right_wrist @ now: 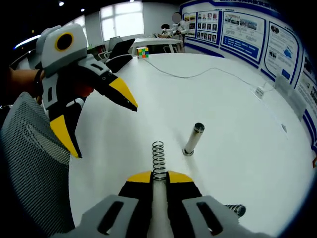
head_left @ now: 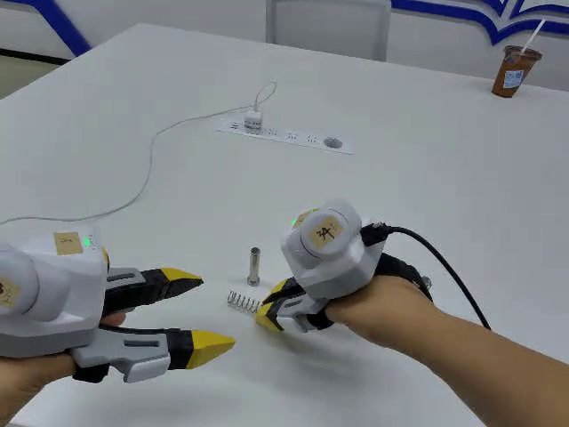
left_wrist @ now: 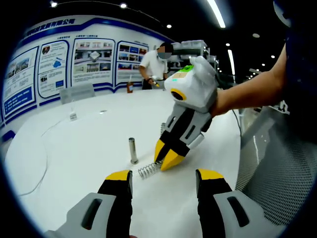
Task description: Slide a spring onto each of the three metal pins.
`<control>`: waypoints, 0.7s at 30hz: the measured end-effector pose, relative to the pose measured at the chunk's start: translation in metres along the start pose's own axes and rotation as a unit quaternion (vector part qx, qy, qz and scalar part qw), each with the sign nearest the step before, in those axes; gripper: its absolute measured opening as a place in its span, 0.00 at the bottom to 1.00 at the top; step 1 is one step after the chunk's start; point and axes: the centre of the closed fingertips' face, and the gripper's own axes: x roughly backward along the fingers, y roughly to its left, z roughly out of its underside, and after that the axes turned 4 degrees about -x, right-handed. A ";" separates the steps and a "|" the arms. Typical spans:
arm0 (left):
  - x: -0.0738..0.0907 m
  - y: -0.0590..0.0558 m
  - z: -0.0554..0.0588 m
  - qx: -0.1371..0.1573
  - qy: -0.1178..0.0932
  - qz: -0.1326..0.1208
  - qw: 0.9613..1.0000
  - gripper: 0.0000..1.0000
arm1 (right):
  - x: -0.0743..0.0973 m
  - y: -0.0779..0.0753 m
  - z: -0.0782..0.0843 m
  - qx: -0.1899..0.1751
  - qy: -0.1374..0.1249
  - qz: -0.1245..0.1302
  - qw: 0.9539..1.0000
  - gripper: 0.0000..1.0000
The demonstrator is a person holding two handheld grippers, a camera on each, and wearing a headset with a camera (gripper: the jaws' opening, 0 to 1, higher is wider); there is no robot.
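**A:** What did the head view give you?

**B:** My left gripper [head_left: 216,311] sat low at the near left, jaws wide apart and holding nothing; my right gripper [head_left: 265,313] was near the middle, tips down at the white table [head_left: 427,178], jaws close together on the right end of the spring [head_left: 241,302], which lay flat; one metal pin [head_left: 254,266] stood upright just beyond the spring, not touching it; far off lay a power strip [head_left: 284,136] with a white cable [head_left: 147,169], and a drink cup [head_left: 515,69] stood at the far right.

**A:** And the left gripper view?

**B:** My own two jaws stood parted at the bottom; beyond them the right gripper's yellow tips met the spring's end on the table; the pin was upright just to the left of it.

**A:** The right gripper view?

**B:** There the jaws were nearly closed, pinching the near end of the spring; the coil ran straight away from them along the table; the pin stood just right of its far end, apart from it; the left gripper hung open at the left.
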 end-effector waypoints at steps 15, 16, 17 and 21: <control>-0.021 -0.029 -0.004 -0.022 0.010 0.054 0.998 0.48 | 0.057 0.031 0.007 0.087 0.005 -0.052 0.995 0.11; -0.023 -0.032 -0.004 -0.025 0.010 0.060 0.998 0.47 | 0.062 0.033 0.008 0.094 0.006 -0.054 0.994 0.11; -0.024 -0.034 -0.005 -0.027 0.010 0.064 0.998 0.46 | 0.064 0.035 0.009 0.098 0.007 -0.056 0.994 0.11; -0.028 -0.044 -0.008 -0.038 0.007 0.083 0.996 0.41 | 0.073 0.043 0.011 0.119 0.010 -0.071 0.990 0.11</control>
